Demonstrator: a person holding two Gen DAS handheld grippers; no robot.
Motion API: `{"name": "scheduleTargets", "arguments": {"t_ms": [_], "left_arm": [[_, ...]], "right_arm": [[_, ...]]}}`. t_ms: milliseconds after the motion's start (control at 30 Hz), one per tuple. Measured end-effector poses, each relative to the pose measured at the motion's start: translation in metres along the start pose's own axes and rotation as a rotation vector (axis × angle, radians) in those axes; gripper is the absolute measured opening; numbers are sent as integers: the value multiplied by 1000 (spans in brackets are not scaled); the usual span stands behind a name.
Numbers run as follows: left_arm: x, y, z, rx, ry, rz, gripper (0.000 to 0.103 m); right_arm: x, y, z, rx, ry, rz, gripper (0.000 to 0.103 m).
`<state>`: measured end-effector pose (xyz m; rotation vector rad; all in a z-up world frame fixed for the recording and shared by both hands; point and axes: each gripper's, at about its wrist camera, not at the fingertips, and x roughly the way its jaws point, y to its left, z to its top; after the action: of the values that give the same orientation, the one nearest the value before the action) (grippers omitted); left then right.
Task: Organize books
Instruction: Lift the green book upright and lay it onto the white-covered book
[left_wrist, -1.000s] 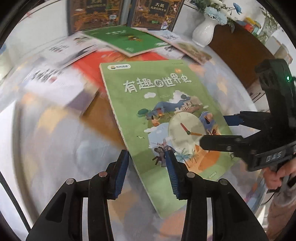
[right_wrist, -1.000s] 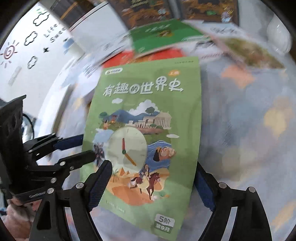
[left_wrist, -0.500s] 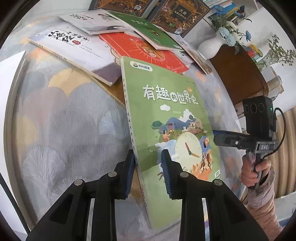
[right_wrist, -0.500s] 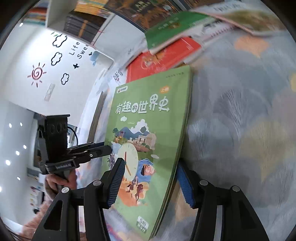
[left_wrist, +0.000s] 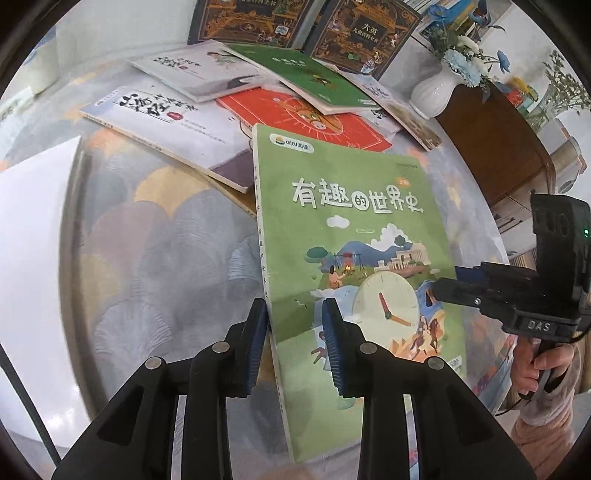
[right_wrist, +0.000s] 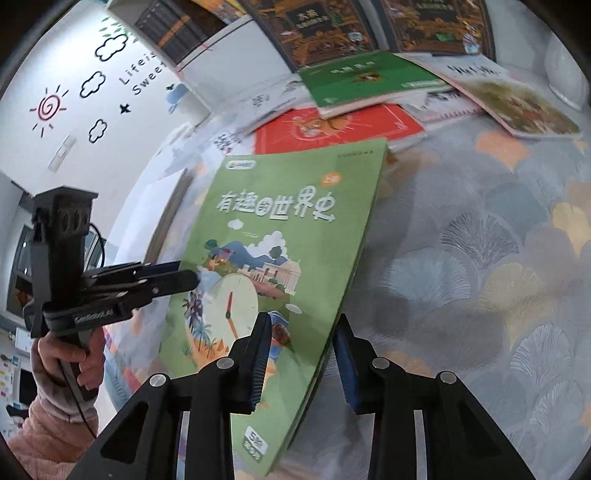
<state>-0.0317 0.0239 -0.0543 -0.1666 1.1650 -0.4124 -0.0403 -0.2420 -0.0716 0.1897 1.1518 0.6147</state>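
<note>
The green book (left_wrist: 354, 236) lay cover-up on the table (left_wrist: 155, 251), its top edge touching or just over the red book (left_wrist: 306, 118), its near end toward both grippers. In the right wrist view its right edge looked tilted up off the cloth, w/ a shadow under it, so it was prob. being lifted or stood on edge.

Left gripper (left_wrist: 295, 343): jaws narrow, straddling the spine edge, one pad below/outside the spine, the other on the cover. Looked clamped on the book; it had been closing a bit and then held. Right gripper (right_wrist: 303, 358): jaws had just been closing, the book's right edge between them. Left pad on the cover, but the right pad showed a gap beside the edge, so not yet gripping as far as I could tell.

Progress, as a judgement: early. Only this one book was in hand, not placed anywhere. Behind it the rest lay in a loose overlapping sprawl: red book, dark green book (left_wrist: 314, 77) on top of it, white book (left_wrist: 166, 122) to the left, another pale one (left_wrist: 199, 66) behind, a thin one (left_wrist: 402, 110) toward the vase (left_wrist: 432, 92). Two dark books (left_wrist: 310, 26) stood upright at the back. All the flat ones were left to sort; no neat stack seen yet.
</note>
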Motion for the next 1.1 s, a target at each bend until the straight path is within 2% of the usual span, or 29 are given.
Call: {"name": "scheduleTargets", "arguments": {"t_ms": [233, 500, 733, 867, 1100], "left_arm": [[-37, 7, 11, -18, -65, -42, 28], [-93, 33, 28, -18, -172, 33, 27], [-130, 97, 24, -133, -246, 46, 27], [-145, 132, 12, -184, -275, 100, 27], [-157, 188, -5, -293, -308, 144, 27]], "right_arm": [[-22, 38, 18, -35, -48, 0, 34], [-32, 104, 55, -132, -112, 56, 34], [16, 151, 84, -175, -62, 109, 34], [46, 183, 94, -223, -36, 128, 34], [110, 222, 106, -268, -3, 137, 34]]}}
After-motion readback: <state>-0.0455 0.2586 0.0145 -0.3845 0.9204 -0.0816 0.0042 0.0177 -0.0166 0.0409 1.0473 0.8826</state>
